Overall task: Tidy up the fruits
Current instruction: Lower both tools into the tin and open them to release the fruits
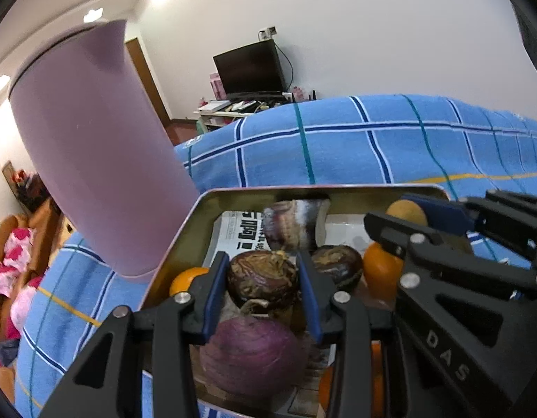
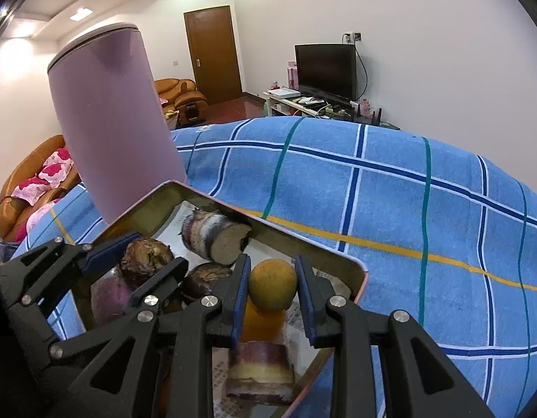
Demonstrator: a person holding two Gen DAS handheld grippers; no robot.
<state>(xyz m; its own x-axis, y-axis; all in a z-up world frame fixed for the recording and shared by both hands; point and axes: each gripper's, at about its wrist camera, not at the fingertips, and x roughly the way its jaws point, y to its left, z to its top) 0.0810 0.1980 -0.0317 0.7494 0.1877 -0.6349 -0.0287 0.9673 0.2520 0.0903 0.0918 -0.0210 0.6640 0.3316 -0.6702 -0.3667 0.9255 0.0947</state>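
A gold tin tray [image 1: 186,240] [image 2: 303,242] lined with newspaper holds the fruit. In the left wrist view my left gripper [image 1: 263,264] is shut on a dark purple-brown fruit [image 1: 263,284], its blue pads against both sides. My right gripper [image 2: 272,271] is shut on a round yellow-brown fruit [image 2: 272,287] near the tray's far right corner. The right gripper [image 1: 425,219] also shows at the right of the left wrist view. A second dark fruit [image 1: 338,264], a large purple fruit [image 1: 251,351], orange fruits [image 1: 381,271] and a cut purple cane piece [image 2: 216,237] lie in the tray.
A tall lilac cylinder container [image 1: 94,160] [image 2: 111,122] stands just left of the tray. Tray and container rest on a blue plaid cloth [image 2: 372,191]. Another cane piece [image 2: 261,372] lies near the tray's front. A television and sofas are far behind.
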